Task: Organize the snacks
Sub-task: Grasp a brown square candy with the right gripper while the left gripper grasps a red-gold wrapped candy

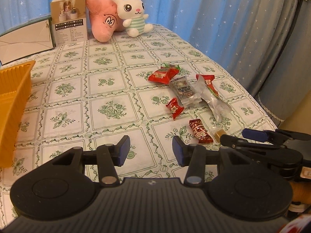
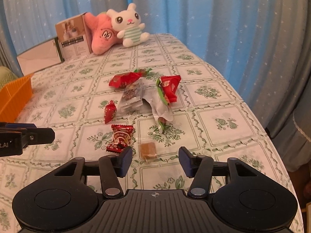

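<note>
Snack wrappers [image 2: 124, 80] glossy foil and clear plastic – tablecloth [image 1: 108, 89] smooth, printed; orange tray [image 1: 13, 104] ribbed plastic; plush toys [image 1: 134, 13] soft fabric; box [image 1: 68, 19] matt cardboard

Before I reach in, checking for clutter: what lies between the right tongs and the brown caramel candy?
Only bare tablecloth, per the right wrist view; right tongs open, caramel candy just ahead.

Black gripper [image 1: 151, 149], 2 fingers [image 1: 124, 151] with blue pads.
</note>
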`<state>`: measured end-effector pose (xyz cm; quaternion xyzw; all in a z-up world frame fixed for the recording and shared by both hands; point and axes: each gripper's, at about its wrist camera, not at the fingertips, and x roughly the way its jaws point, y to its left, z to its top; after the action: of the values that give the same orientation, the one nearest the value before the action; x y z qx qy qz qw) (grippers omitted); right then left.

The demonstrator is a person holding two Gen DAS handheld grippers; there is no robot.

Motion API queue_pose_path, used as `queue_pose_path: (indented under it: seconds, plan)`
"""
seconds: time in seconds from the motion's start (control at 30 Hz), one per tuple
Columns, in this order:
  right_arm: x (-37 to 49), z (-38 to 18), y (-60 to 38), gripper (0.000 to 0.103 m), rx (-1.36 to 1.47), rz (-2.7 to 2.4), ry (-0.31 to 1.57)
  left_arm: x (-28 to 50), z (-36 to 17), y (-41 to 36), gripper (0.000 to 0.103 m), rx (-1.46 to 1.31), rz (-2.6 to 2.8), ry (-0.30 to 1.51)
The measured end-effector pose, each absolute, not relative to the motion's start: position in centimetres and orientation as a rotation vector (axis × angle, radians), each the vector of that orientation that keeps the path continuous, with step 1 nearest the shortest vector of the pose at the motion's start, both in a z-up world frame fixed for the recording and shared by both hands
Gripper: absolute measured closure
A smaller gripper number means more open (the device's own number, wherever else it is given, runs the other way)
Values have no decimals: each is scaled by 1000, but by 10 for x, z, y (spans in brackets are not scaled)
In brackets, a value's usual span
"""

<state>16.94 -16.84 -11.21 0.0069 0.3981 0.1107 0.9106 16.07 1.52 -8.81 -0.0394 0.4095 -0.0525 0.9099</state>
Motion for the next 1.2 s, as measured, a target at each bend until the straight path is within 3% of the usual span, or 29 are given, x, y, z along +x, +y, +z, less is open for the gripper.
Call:
queue_pose_path:
  seconds: [0.47, 0.97, 1.2]
  plan:
    - [182, -128, -149, 80, -86, 245, 835, 171, -97, 20, 59, -98, -118, 852]
    - [173, -103, -184, 82, 28, 112, 774, 193, -107, -30, 60, -89, -239, 842]
    - [170, -95, -203, 82, 86, 54, 765, 203, -123, -52, 70, -83, -252, 842]
